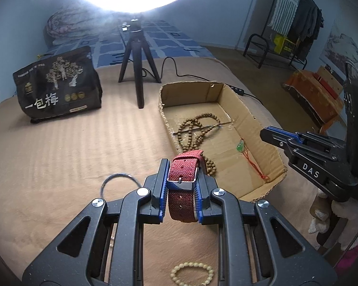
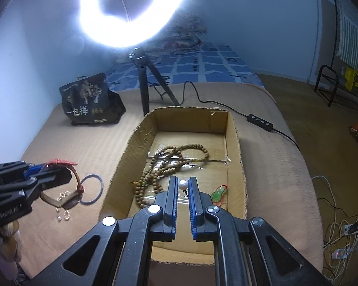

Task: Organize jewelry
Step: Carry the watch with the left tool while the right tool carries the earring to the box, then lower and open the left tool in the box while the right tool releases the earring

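The left gripper (image 1: pixel 182 186) is pinching a red woven watch strap (image 1: pixel 183 169) with a silver buckle. It holds the strap up in the air, just by the near left edge of the cardboard box (image 1: pixel 257 119). The strap is not in the box yet.

The right gripper (image 2: pixel 183 190) is squeezed tight on a small white pearl (image 2: pixel 182 185) with a thin pin. It hangs over the inside of the box, near the front end.

Some jewelry is already put away. A long string of brown wooden beads (image 2: pixel 169 164) lies in a heap in the middle of the box, and a little green pendant on a red cord (image 2: pixel 217 194) lies beside it, near the right wall.

More is left out on the bed (image 1: pixel 71 147) — the box sits on its tan blanket. To the left of the box I can see a thin dark ring bangle (image 2: pixel 93 189), a few small pearly bits (image 2: pixel 63 205), and a brown band with a red knot (image 2: pixel 76 188) half hidden behind the left gripper. A pale bead bracelet (image 1: pixel 192 274) lies close under the left gripper too.

So the job looks about half done. I think the pearl and the strap go into the box next — then the loose things on the blanket need picking up one by one.
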`<state>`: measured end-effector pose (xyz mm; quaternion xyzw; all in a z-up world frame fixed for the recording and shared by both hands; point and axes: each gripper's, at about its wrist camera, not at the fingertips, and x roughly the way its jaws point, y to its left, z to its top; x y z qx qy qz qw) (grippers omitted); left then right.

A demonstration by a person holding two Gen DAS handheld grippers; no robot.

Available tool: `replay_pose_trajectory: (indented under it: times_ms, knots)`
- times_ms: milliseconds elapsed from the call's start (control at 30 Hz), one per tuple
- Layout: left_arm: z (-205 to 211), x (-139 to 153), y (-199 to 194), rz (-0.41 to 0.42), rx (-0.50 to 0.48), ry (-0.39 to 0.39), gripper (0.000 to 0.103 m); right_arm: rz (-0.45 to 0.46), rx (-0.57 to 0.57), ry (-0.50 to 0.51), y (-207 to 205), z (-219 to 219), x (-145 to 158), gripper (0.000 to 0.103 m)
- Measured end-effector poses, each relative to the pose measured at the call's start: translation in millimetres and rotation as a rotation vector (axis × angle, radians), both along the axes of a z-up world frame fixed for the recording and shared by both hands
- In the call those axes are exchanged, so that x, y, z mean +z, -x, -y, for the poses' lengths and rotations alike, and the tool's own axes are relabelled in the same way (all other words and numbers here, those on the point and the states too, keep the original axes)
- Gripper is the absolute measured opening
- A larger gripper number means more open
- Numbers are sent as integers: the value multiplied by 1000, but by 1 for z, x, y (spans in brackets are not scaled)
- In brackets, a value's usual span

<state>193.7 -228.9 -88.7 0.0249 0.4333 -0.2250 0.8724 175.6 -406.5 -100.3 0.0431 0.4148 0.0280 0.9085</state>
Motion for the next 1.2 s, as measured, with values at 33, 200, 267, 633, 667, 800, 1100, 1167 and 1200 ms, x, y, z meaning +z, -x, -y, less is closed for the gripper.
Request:
replay_pose_trajectory:
  times_ms: [33, 200, 267, 633, 667, 800, 1100, 1167, 1200]
  knots:
    - [2, -1, 0, 0, -2, -1, 18, -2, -4, -3, -2, 1, -1, 6]
    - [15, -6, -2, -2, -16, -7, 18, -13, -15, -10, -10, 6, -7, 6]
    - [19, -7, -2, -1, -23, -10, 18, -17, -18, -14, -13, 7, -10, 6]
    - [36, -10, -1, 7, -54, -12, 18, -25, -38, -47, -20, 15, -16, 19]
    - [36, -10, -1, 7, -55, -17, 21, -22, -43, -47, -20, 15, -16, 30]
    - [35, -7, 0, 26, -45, -12, 54, -4, -71, -47, -19, 19, -13, 46]
    - [29, -2, 4, 51, -40, -25, 65, 40, -129, -4, -12, 23, -3, 93]
    - [28, -1, 5, 55, -42, -26, 66, 42, -134, 1, -12, 23, -2, 100]
    - [28, 0, 6, 57, -41, -28, 66, 43, -136, 5, -11, 23, -2, 101]
